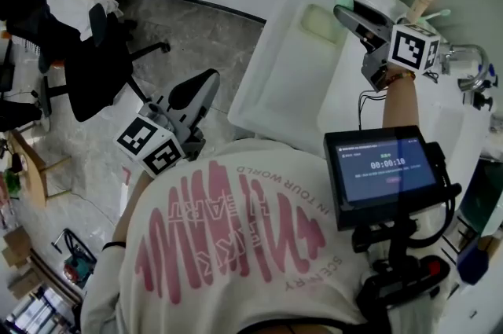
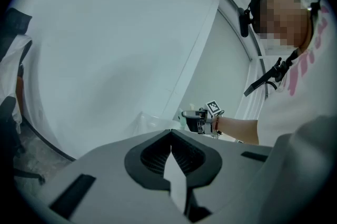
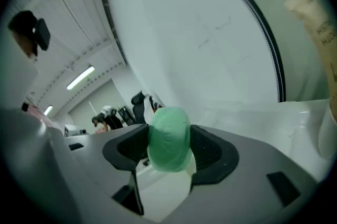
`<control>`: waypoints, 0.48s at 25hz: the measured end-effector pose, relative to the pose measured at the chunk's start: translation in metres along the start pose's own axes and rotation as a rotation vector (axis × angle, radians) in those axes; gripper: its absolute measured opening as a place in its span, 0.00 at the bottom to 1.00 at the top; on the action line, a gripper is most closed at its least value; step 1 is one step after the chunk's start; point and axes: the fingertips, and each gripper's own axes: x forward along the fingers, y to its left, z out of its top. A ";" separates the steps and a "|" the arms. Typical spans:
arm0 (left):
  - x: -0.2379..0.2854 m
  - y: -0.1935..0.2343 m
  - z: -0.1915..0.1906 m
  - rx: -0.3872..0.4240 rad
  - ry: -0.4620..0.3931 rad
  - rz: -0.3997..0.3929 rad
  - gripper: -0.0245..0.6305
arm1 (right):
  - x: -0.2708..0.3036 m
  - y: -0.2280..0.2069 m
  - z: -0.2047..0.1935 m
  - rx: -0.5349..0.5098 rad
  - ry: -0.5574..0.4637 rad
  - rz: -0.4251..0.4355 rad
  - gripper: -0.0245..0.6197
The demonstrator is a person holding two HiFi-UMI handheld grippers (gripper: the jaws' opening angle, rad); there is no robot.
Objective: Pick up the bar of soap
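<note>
Your right tongs (image 3: pixel 168 150) grip the oval green bar of soap (image 3: pixel 168 136) centrally, likely against slipping; your left tongs (image 2: pixel 171 154) sit closed, empty.

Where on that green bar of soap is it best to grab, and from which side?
Across its short width, as the right claw does now: one pad on each long side of the bar of soap, its broad stamped face towards the claw's camera. The oval is narrowest there, so the jaws likely span it easily. Come in square to that broad face.
</note>
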 end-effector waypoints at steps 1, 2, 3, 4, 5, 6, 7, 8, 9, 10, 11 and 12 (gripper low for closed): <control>0.003 -0.003 0.002 0.010 0.000 -0.016 0.05 | -0.009 0.013 0.010 0.009 -0.080 0.036 0.45; 0.008 -0.007 0.005 0.022 -0.001 -0.035 0.05 | -0.019 0.028 0.019 0.017 -0.161 0.070 0.45; 0.013 -0.012 0.009 0.036 -0.003 -0.056 0.05 | -0.029 0.042 0.026 0.028 -0.241 0.104 0.45; 0.019 -0.017 0.014 0.049 -0.007 -0.081 0.05 | -0.039 0.056 0.032 0.041 -0.317 0.140 0.45; 0.025 -0.023 0.020 0.061 -0.014 -0.108 0.05 | -0.048 0.071 0.035 0.055 -0.389 0.177 0.45; 0.032 -0.030 0.027 0.070 -0.025 -0.136 0.05 | -0.056 0.085 0.036 0.075 -0.452 0.214 0.45; 0.038 -0.037 0.035 0.075 -0.038 -0.163 0.05 | -0.063 0.097 0.035 0.099 -0.504 0.250 0.45; 0.044 -0.045 0.042 0.078 -0.052 -0.190 0.05 | -0.069 0.109 0.033 0.123 -0.545 0.282 0.45; 0.050 -0.054 0.049 0.078 -0.065 -0.218 0.05 | -0.073 0.119 0.028 0.142 -0.575 0.305 0.45; 0.054 -0.064 0.055 0.079 -0.074 -0.248 0.05 | -0.078 0.130 0.023 0.154 -0.594 0.320 0.45; 0.058 -0.074 0.059 0.084 -0.076 -0.276 0.05 | -0.082 0.140 0.016 0.163 -0.604 0.327 0.45; 0.060 -0.084 0.063 0.092 -0.074 -0.302 0.05 | -0.086 0.149 0.008 0.174 -0.609 0.332 0.45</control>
